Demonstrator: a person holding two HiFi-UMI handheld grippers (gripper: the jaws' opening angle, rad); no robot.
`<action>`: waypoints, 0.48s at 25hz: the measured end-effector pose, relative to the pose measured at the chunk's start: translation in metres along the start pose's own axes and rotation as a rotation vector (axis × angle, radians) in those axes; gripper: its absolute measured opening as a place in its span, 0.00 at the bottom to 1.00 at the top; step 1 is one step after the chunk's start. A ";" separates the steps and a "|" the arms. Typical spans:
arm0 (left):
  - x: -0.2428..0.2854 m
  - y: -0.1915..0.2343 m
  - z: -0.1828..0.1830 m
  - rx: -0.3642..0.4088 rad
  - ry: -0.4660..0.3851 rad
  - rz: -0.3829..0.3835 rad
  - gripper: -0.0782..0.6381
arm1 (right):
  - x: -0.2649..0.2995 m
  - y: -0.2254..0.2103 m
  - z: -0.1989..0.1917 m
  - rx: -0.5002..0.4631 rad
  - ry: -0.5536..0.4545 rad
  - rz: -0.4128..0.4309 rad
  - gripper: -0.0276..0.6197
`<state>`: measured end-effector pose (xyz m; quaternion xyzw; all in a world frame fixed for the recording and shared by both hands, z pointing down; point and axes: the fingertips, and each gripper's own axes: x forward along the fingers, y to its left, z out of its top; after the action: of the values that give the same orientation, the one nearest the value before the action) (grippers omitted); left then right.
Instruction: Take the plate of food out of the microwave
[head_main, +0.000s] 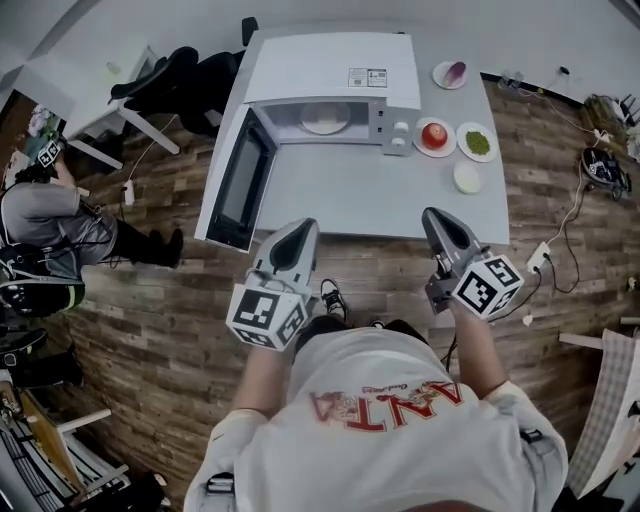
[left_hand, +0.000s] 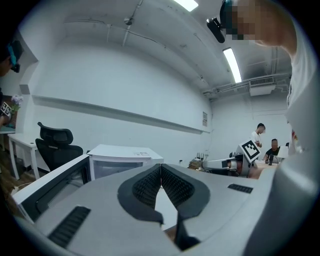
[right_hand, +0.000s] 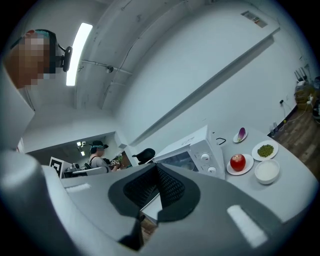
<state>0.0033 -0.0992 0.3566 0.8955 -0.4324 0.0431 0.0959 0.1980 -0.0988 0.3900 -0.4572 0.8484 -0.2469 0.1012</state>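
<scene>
A white microwave (head_main: 330, 75) stands on the grey table (head_main: 350, 190), its door (head_main: 240, 180) swung open to the left. Inside it lies a pale plate of food (head_main: 325, 120). Both grippers hover over the table's near edge, well short of the microwave and empty. My left gripper (head_main: 303, 228) is shut, pads touching, and so is my right gripper (head_main: 436, 215). From the left gripper (left_hand: 161, 167) the microwave (left_hand: 122, 159) shows ahead with its open door (left_hand: 50, 185); the plate is not discernible there. From the right gripper (right_hand: 156, 167) the microwave (right_hand: 195, 150) stands to the upper right.
Right of the microwave sit a plate with a red apple (head_main: 434, 135), a plate of green food (head_main: 477, 142), a white bowl (head_main: 467, 177) and a small dish with a purple item (head_main: 451, 74). A black chair (head_main: 165, 75) and a seated person (head_main: 45, 215) are on the left.
</scene>
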 end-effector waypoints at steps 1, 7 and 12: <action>0.007 0.008 0.003 -0.001 -0.002 -0.007 0.12 | 0.009 -0.002 0.001 -0.001 0.003 -0.009 0.05; 0.044 0.066 0.008 -0.012 0.003 -0.028 0.12 | 0.068 -0.003 0.002 0.010 0.023 -0.051 0.05; 0.071 0.097 -0.009 -0.037 0.033 -0.070 0.12 | 0.114 -0.001 -0.008 0.037 0.030 -0.086 0.05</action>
<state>-0.0285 -0.2111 0.3900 0.9074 -0.3999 0.0463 0.1210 0.1320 -0.1909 0.4032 -0.4874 0.8248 -0.2736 0.0862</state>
